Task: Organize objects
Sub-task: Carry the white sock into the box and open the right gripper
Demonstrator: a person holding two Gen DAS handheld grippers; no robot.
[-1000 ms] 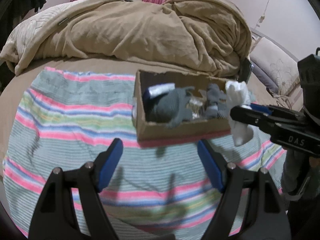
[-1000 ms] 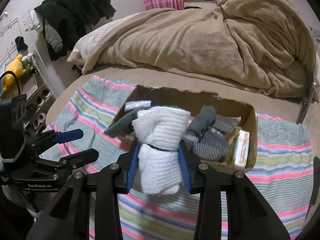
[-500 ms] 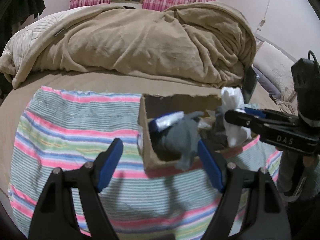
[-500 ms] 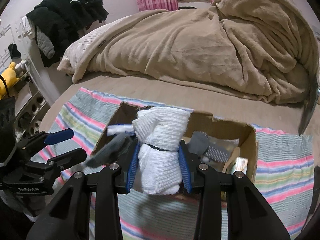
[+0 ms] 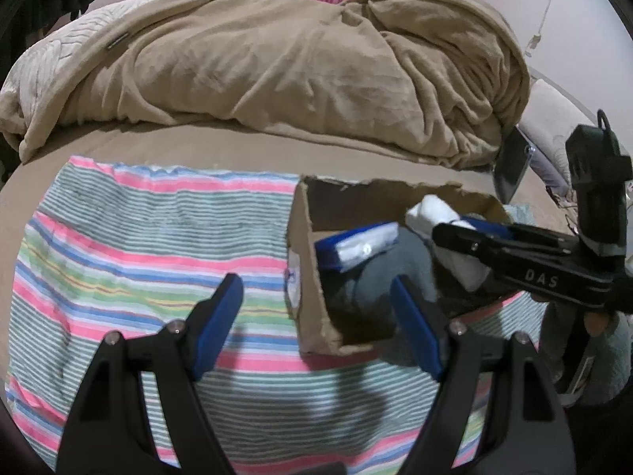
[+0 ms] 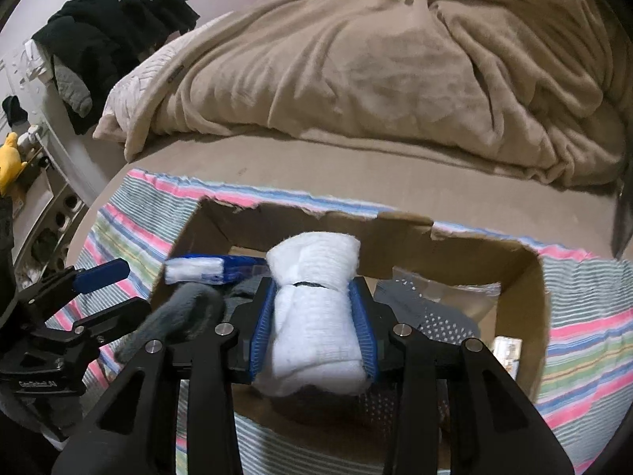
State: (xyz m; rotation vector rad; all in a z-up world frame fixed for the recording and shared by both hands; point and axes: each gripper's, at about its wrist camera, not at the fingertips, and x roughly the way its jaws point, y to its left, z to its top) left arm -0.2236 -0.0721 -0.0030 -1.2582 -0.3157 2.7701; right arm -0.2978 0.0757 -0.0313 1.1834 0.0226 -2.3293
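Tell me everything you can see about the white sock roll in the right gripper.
The white sock roll is a soft, ribbed knit bundle, cinched near its upper part by a thin dark band. The right gripper is shut on its middle, blue pads pressing both sides. Its flared top points toward the far wall of the cardboard box; it is over the box's inside, above the grey socks. Whether it touches them cannot be told.

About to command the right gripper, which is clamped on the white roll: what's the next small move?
Probably lower a little, then open. The right gripper holds the white sock roll over the cardboard box, above grey socks; the left gripper is open.
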